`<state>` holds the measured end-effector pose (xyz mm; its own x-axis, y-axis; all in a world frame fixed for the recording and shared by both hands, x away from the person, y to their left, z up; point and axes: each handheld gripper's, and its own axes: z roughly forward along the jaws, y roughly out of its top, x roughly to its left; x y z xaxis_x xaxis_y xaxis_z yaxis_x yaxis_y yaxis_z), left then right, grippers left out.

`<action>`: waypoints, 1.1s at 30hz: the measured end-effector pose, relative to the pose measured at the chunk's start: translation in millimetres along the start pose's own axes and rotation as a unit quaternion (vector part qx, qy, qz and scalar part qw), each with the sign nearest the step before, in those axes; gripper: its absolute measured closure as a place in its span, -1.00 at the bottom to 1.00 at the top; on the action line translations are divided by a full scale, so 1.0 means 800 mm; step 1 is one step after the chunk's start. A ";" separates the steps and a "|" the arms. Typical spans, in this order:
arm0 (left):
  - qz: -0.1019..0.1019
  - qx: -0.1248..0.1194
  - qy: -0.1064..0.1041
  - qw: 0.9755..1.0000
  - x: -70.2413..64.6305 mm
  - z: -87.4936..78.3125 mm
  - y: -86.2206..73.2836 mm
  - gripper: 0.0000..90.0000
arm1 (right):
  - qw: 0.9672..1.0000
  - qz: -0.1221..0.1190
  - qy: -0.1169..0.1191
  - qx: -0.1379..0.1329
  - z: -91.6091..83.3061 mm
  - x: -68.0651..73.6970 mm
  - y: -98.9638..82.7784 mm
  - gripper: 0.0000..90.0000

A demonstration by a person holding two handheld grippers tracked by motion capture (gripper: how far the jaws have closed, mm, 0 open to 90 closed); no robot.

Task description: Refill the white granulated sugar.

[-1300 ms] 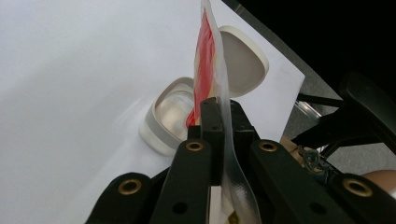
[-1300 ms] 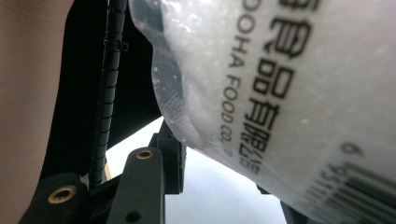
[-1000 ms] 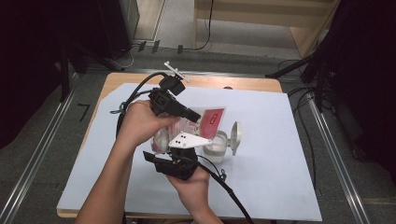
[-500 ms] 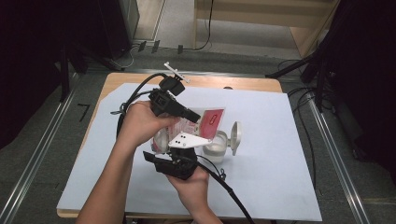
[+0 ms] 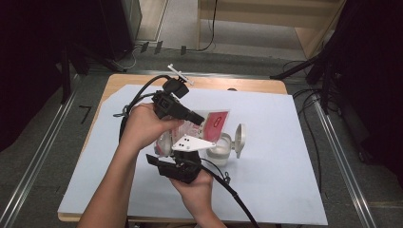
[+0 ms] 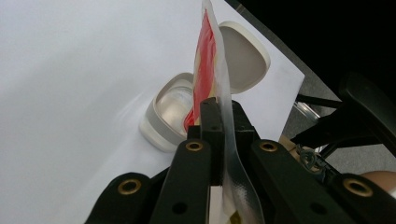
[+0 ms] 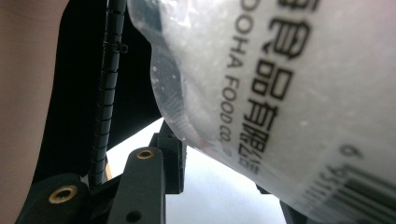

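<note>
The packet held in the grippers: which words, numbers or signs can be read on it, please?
"OOHA FOOD CO" on the packet, clear back side, cut off at both ends.
Chinese characters in a row beside it: partly cut off, not surely readable.
Barcode with a digit near it, maybe "6", at the lower corner: too partial to read.
Red label on the packet, high view: too small to read.

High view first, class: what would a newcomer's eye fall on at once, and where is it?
At the middle of the pale sheet on the table, the left gripper is shut on the edge of a red and clear food packet, held up above an open white container whose hinged lid stands to its right. Just below, the right gripper presses against the packet's printed lower end.
</note>
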<state>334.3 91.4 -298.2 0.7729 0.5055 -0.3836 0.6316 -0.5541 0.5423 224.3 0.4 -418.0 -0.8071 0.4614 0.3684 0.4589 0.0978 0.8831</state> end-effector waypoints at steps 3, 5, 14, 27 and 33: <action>0.000 -0.001 0.000 1.000 0.000 0.000 0.000 0.99 | 1.000 -0.001 -0.001 0.001 0.000 0.000 0.000 0.39; -0.001 -0.001 -0.001 1.000 0.000 0.000 0.000 0.99 | 1.000 -0.002 -0.002 0.001 0.000 -0.001 0.000 0.39; 0.002 -0.001 -0.001 1.000 0.000 0.001 0.001 0.99 | 1.000 -0.006 -0.003 0.002 -0.002 -0.001 0.000 0.39; 0.002 -0.005 -0.002 1.000 -0.001 0.001 0.002 0.99 | 1.000 -0.009 -0.006 0.003 -0.003 -0.003 0.000 0.40; 0.004 -0.004 -0.001 1.000 -0.002 0.002 0.002 0.99 | 1.000 -0.010 -0.006 0.001 -0.004 -0.004 0.000 0.40</action>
<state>334.4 88.9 -297.8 0.7778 0.4995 -0.3815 0.6252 -0.5522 0.5515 225.7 -3.6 -418.3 -0.8122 0.4695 0.3464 0.4429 0.1096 0.8899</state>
